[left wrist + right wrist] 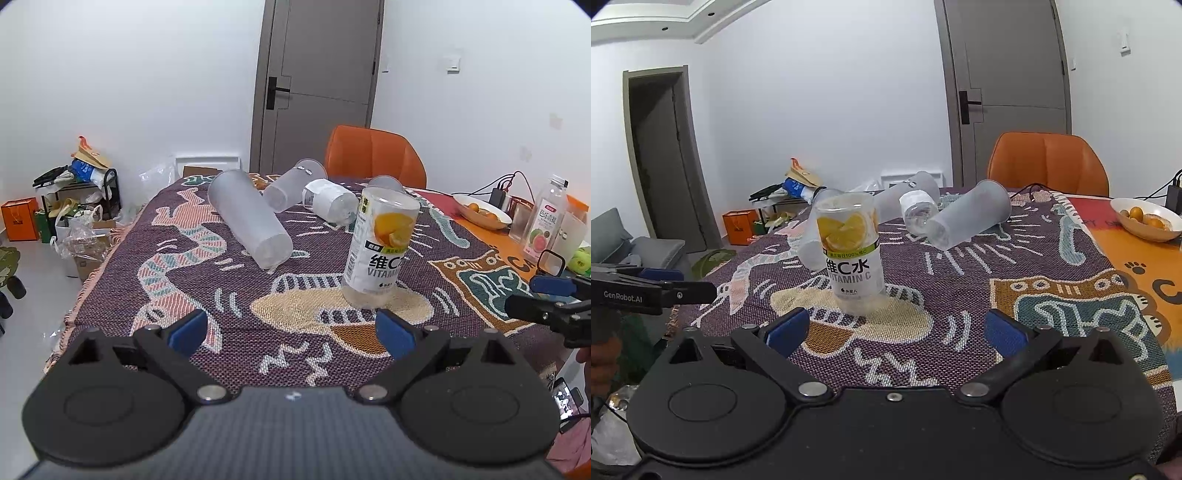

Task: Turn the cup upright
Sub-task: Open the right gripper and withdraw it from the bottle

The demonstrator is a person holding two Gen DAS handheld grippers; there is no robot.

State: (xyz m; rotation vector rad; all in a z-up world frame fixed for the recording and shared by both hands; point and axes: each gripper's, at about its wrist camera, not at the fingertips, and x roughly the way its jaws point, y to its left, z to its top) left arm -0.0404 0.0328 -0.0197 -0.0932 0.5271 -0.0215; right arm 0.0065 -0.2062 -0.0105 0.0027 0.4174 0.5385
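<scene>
On the patterned woven cloth (177, 236), going from left to right in the left wrist view, a long frosted cup (249, 218) lies on its side, then a smaller frosted cup (291, 188), also on its side, then a clear cup with a white label (330, 201), its print too small to read. In front of these stands the vitamin cup (380, 247), base down and leaning slightly; its label shows orange slices and the words "维C水" and "VITAMIN C". It is touched by neither gripper. A fourth frosted cup (969, 218) lies just behind it, better seen from the right wrist view.

The left gripper (291, 330) hangs low over the cloth with its blue pads spread wide, nothing between them. The right gripper (895, 332) is likewise spread and empty, near the vitamin cup. The body of the left gripper reads "GenRobot.AI".

Farther right sit a white bowl of oranges (480, 212) and a pink-labelled bottle (546, 221), perhaps guava drink.
</scene>
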